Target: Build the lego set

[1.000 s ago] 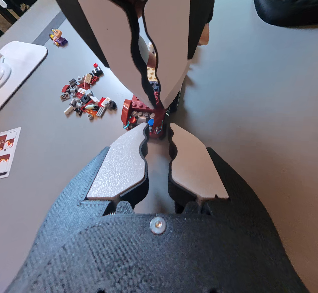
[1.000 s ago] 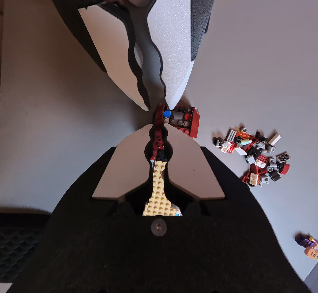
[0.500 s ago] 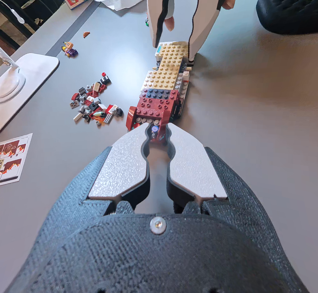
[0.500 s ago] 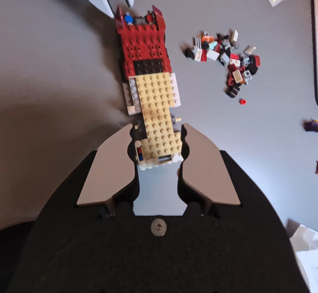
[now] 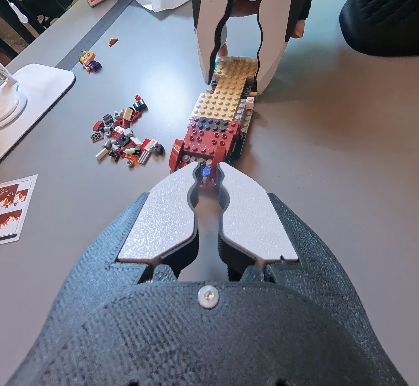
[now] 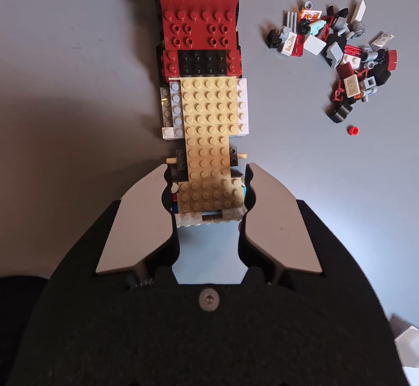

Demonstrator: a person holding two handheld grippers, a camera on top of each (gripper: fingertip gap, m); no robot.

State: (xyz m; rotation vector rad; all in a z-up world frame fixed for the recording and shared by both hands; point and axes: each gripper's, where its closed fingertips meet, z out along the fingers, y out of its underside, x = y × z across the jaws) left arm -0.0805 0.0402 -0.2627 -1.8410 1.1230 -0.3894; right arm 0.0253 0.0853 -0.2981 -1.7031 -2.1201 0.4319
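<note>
Fingers (image 5: 167, 205) of my left gripper (image 5: 207, 166) are close together, with just a thin gap. They sit around one corner of the dark red front end of the long toy brick model (image 5: 217, 112). A small blue round stud (image 5: 205, 169) shows between them. I cannot tell if both pads press on the red wall there.

My right gripper (image 6: 206, 166) has its fingers wide apart. They stand on each side of the tan back end of the model, very near it, and they do not squeeze it.

So the model lies flat on the grey table (image 5: 317, 171), and its long side runs straight from my left fingers to my right fingers. My left fingers are nearest the red end. My right fingers are nearest the tan end. Two small tan pegs (image 6: 242, 155) stick out of its sides, just past my right fingertips.

I count one model and two grippers. Left of my left fingers, well apart, is one heap of small loose bricks (image 5: 123, 132) in red, grey, black and white. One tiny red round stud (image 5: 137, 97) lies alone just beyond the heap. Farther off are one little purple toy figure (image 5: 89, 62) and one small brown curved piece (image 5: 113, 41).
</note>
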